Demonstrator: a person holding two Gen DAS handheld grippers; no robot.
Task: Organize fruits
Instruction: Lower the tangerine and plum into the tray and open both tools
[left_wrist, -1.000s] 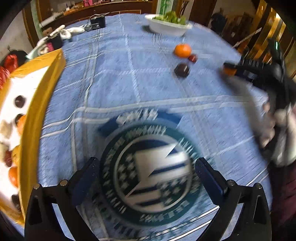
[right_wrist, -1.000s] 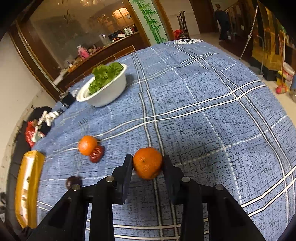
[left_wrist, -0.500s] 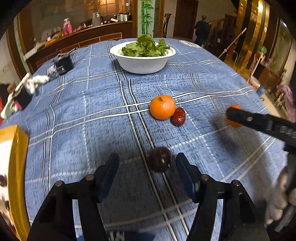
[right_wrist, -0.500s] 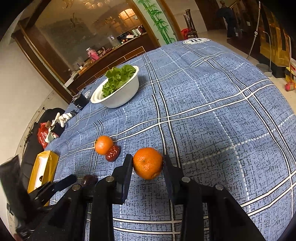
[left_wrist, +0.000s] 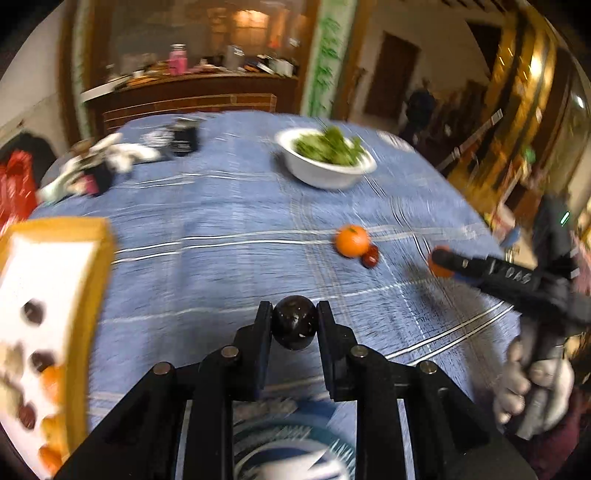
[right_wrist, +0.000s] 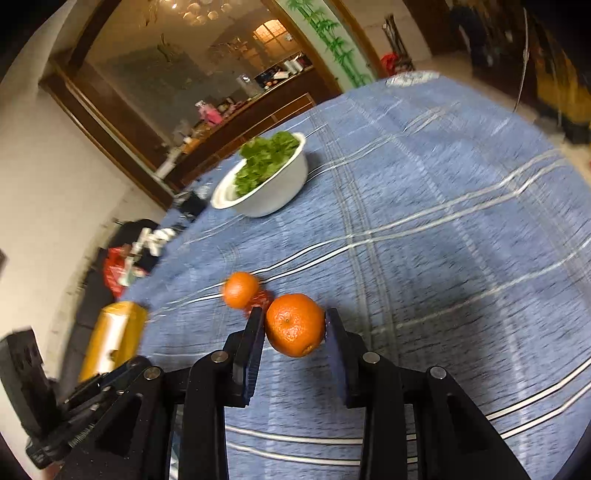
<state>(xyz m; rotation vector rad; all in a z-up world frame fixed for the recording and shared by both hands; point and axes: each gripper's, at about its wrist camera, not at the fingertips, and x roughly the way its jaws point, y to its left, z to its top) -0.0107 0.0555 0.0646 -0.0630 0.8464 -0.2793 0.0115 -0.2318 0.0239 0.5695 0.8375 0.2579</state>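
Note:
A dark round fruit (left_wrist: 294, 326) sits between the pads of my left gripper (left_wrist: 294, 316), whose jaws are closing and press on both its sides; it hangs above the blue checked cloth. My right gripper (right_wrist: 295, 325) is shut on an orange (right_wrist: 294, 328), held just over the cloth, and shows at the right in the left wrist view (left_wrist: 441, 262). Another orange (left_wrist: 352, 240) lies on the cloth touching a small red fruit (left_wrist: 370, 256). A yellow-rimmed tray (left_wrist: 92, 277) at the left holds several fruits.
A white bowl of green leaves (left_wrist: 327, 162) stands at the far side of the table. White cloths and small dark items (left_wrist: 110, 162) lie at the far left edge. A gloved hand (left_wrist: 532, 391) holds the right gripper. The round table's edge curves off to the right.
My left gripper swung from the printed emblem to the dark fruit, closed on it and lifted it. The right gripper kept its orange and only tilted.

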